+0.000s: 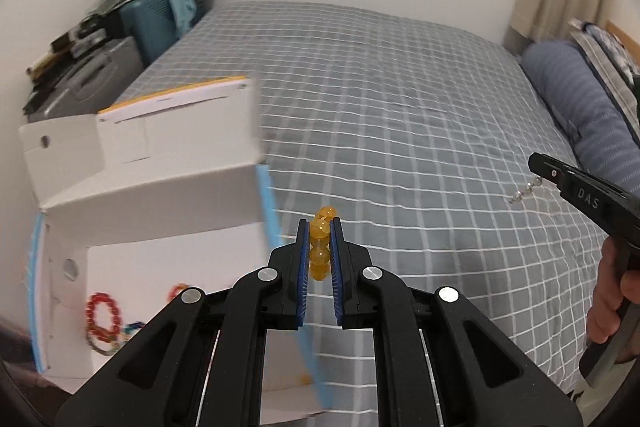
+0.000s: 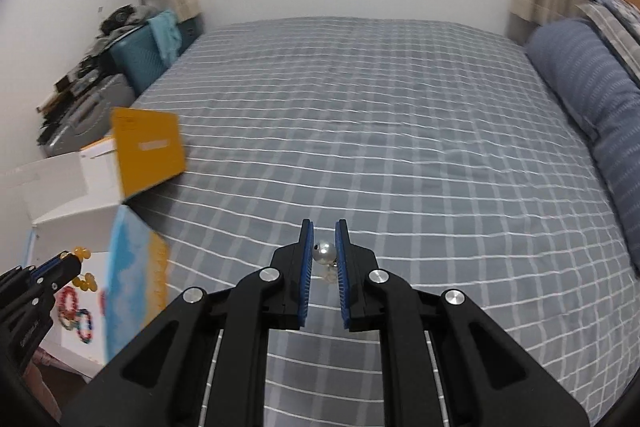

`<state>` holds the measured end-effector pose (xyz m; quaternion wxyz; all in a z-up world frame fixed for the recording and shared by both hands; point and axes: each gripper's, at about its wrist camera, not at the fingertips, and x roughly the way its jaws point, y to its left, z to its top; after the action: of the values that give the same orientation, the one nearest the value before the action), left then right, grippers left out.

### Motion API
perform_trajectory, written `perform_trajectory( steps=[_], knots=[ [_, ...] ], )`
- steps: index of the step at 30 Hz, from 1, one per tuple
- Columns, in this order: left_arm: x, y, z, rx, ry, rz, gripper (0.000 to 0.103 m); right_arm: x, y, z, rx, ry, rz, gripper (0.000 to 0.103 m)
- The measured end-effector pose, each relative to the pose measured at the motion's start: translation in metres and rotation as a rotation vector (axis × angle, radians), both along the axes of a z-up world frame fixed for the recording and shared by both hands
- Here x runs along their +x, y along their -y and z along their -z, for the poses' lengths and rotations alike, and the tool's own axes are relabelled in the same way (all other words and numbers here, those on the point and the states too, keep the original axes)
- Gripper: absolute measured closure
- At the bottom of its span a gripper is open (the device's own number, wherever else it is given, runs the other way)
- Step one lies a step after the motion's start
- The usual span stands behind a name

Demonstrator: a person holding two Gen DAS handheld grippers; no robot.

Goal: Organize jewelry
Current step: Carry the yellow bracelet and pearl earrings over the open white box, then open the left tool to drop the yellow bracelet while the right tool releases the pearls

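Observation:
My left gripper [image 1: 320, 227] is shut on a yellow bead bracelet [image 1: 321, 245] and holds it above the bed, beside the right wall of an open white box [image 1: 160, 195]. Red and multicoloured bracelets [image 1: 104, 313] lie inside the box. My right gripper [image 2: 324, 227] is shut on a silver bead piece [image 2: 325, 253] above the bedspread. In the left wrist view the right gripper [image 1: 536, 163] shows at the right with a silver strand [image 1: 524, 191] hanging from it. In the right wrist view the left gripper [image 2: 68, 259] holds the yellow beads [image 2: 82, 254] over the box [image 2: 72, 219].
A grey checked bedspread [image 2: 380, 147] fills both views. A blue bolster pillow [image 2: 592, 95] lies at the right. The box's yellow lid flap [image 2: 148, 151] stands up. A cluttered stand with a teal case [image 2: 136, 59] sits at the far left by the wall.

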<state>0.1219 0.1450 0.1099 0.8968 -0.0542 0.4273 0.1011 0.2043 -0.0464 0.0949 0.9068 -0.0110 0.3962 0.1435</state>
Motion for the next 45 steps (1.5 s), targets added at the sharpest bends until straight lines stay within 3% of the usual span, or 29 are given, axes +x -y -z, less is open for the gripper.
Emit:
perform_trajectory(
  steps=[8, 19, 24, 35, 45],
  knots=[
    [-0.038, -0.076, -0.011, 0.002, 0.005, -0.118, 0.094, -0.02, -0.087, -0.027, 0.028, 0.026, -0.133, 0.092],
    [-0.089, -0.146, -0.011, 0.029, -0.008, -0.242, 0.094, -0.068, -0.209, -0.045, 0.044, 0.048, -0.315, 0.092],
    [-0.108, -0.173, -0.003, 0.022, -0.021, -0.295, 0.094, -0.088, -0.252, -0.022, 0.032, 0.018, -0.368, 0.092],
    [-0.119, -0.199, 0.049, -0.007, -0.114, -0.329, 0.094, -0.1, -0.293, 0.071, -0.021, -0.18, -0.393, 0.092],
    [-0.115, -0.208, 0.082, -0.008, -0.189, -0.341, 0.093, -0.1, -0.3, 0.104, -0.074, -0.257, -0.376, 0.092]
  ],
)
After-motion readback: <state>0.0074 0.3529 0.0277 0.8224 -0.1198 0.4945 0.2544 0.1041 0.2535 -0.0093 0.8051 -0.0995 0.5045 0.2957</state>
